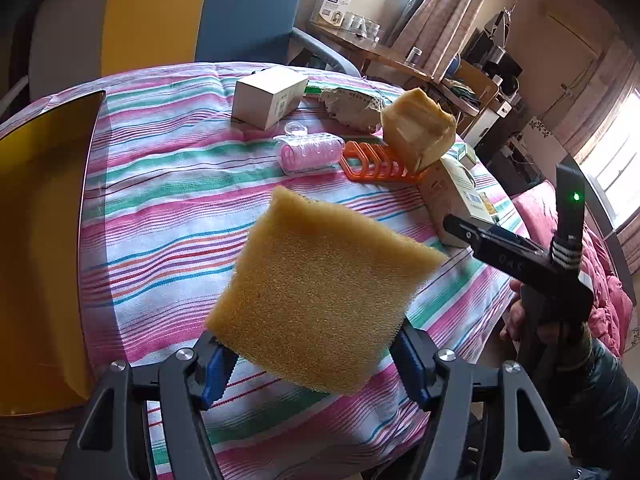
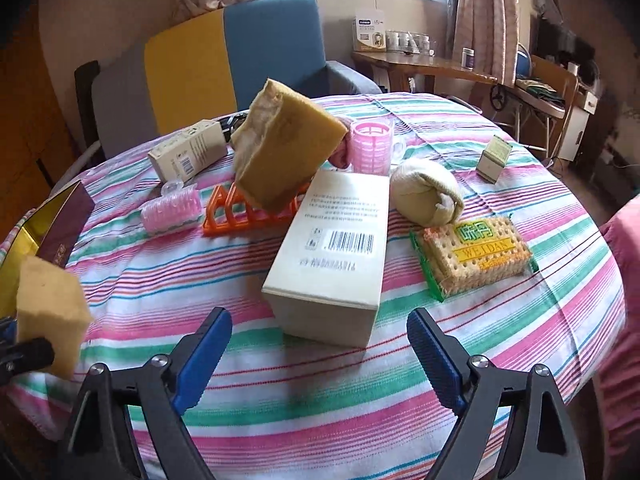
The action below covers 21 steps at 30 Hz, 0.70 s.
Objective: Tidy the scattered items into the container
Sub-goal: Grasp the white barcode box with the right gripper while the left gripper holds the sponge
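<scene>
My left gripper (image 1: 312, 364) is shut on a yellow sponge (image 1: 320, 292) and holds it above the striped tablecloth, just right of the yellow-lined container (image 1: 44, 240). The same sponge (image 2: 50, 320) shows at the left edge of the right wrist view, next to the container (image 2: 60, 224). My right gripper (image 2: 320, 352) is open and empty, just in front of a long white box (image 2: 336, 252). A second yellow sponge (image 2: 280, 152) stands propped in an orange rack (image 2: 240, 212).
On the table lie a pink hair roller (image 2: 172, 212), a pink cup (image 2: 372, 148), a cracker pack (image 2: 472, 256), a rolled cloth ball (image 2: 428, 192), a small box (image 2: 494, 160) and another white box (image 2: 188, 156). A chair (image 2: 272, 48) stands behind the table.
</scene>
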Available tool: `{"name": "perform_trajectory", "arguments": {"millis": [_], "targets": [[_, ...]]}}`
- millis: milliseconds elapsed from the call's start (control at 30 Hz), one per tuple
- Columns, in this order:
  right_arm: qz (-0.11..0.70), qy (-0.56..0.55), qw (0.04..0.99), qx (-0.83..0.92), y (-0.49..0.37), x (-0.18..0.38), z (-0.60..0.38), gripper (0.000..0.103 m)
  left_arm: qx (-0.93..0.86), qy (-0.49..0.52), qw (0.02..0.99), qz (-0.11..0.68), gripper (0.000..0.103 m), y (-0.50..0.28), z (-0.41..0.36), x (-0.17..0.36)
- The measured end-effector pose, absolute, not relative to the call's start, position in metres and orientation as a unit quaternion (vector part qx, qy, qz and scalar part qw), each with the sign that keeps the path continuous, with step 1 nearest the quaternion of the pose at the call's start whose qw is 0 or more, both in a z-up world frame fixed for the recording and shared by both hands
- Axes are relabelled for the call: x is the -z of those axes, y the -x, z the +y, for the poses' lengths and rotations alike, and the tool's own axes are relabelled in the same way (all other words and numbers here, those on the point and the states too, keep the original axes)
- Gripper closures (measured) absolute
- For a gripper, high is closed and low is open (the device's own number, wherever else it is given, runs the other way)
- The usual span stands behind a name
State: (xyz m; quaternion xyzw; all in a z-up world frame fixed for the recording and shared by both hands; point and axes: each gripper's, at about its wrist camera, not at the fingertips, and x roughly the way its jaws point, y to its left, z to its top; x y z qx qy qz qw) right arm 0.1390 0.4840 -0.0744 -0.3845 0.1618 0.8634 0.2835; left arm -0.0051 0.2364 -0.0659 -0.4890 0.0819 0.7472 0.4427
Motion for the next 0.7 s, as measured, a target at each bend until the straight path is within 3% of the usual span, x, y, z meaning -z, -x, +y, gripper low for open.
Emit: {"name": "perform_trajectory", "arguments": {"millis": [167,233,267,700], "targets": [[0.167,0.394,0.301,-0.853,-0.124,0.078,0.494,0.026,-0.747,0.485,0.441,0.111,0.031,-0.003,0.251,0.077],[0.16,0.404,0.301,-0.849,-0.118,0.081,0.493,0.044,-0.745,0.486,0.44,0.122,0.031,-0.004,0.257,0.08],[0.156,0.409,0.303,-0.846,-0.116,0.081,0.493,0.047,-0.746,0.485,0.44,0.124,0.031,-0.005,0.258,0.081],[0.133,0.412,0.241,-0.869,-0.14,0.08,0.442,0.051,-0.751,0.478,0.443,0.106,0.03,-0.016,0.243,0.077]]}}
